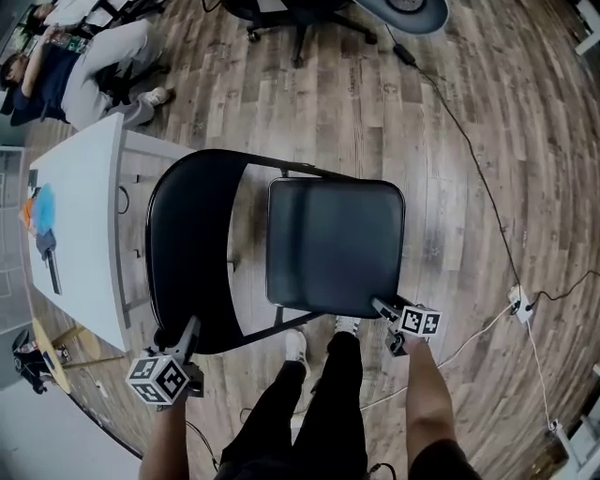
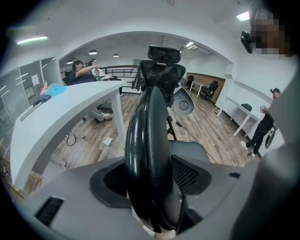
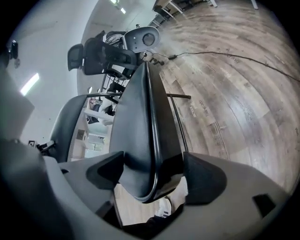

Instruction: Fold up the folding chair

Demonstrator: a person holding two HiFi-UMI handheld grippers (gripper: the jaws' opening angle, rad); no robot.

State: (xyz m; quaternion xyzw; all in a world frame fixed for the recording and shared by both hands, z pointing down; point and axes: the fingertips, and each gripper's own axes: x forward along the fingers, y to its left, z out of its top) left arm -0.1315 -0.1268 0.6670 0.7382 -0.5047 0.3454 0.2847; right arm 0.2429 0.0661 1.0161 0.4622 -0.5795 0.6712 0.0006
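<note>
While the folding chair stands unfolded on the wooden floor, its dark seat lies level and its curved backrest sits on the side nearest the white desk. The left hand-held gripper is at the backrest's near corner. Its jaws are spread wide with the padded edge standing between them, not clamped. The right hand-held gripper is at the seat's near right corner, also released, with the seat's rim running between its parted jaws. The person's white shoes show just under the seat's near edge. Beyond the chair, a cable trails across the floor, an office chair stands at the far side, and a seated person is past the desk.
</note>
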